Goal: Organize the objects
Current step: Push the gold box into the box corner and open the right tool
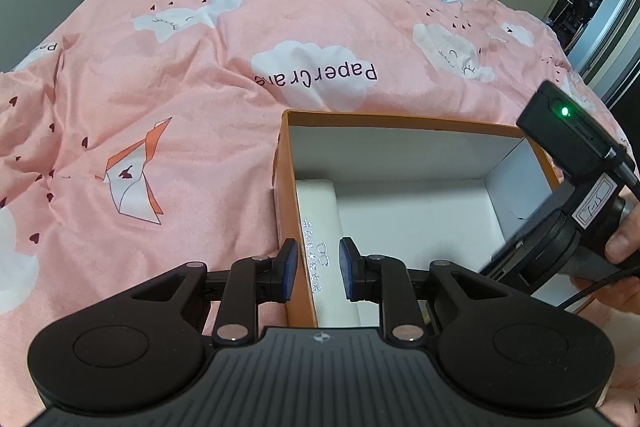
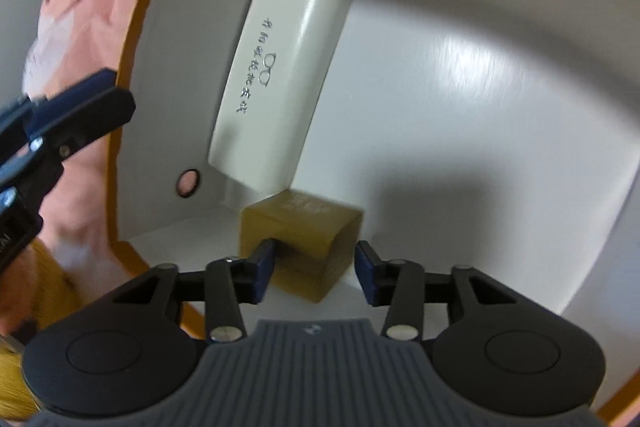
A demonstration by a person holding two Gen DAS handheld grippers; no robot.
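Pink duvet [image 1: 168, 75] lies left of the orange box [image 1: 286, 187], open and flat. L gripper [image 1: 316, 273] straddles the box's left wall, jaws pinched on that edge. Inside the box, white glasses case [image 2: 280, 75] lies along the left wall; small tan box [image 2: 308, 239] sits just beside its near end. R gripper [image 2: 314, 269] has jaws part open around tan box, 1 pad touching, other apart. Box floor rightward is bare.

Right gripper [image 2: 314, 273], lower centre of frame, jaws apart around a small tan cardboard cube [image 2: 300, 243]. White oblong glasses case [image 2: 280, 75] lies above it, inside orange-rimmed white box [image 2: 160, 27].
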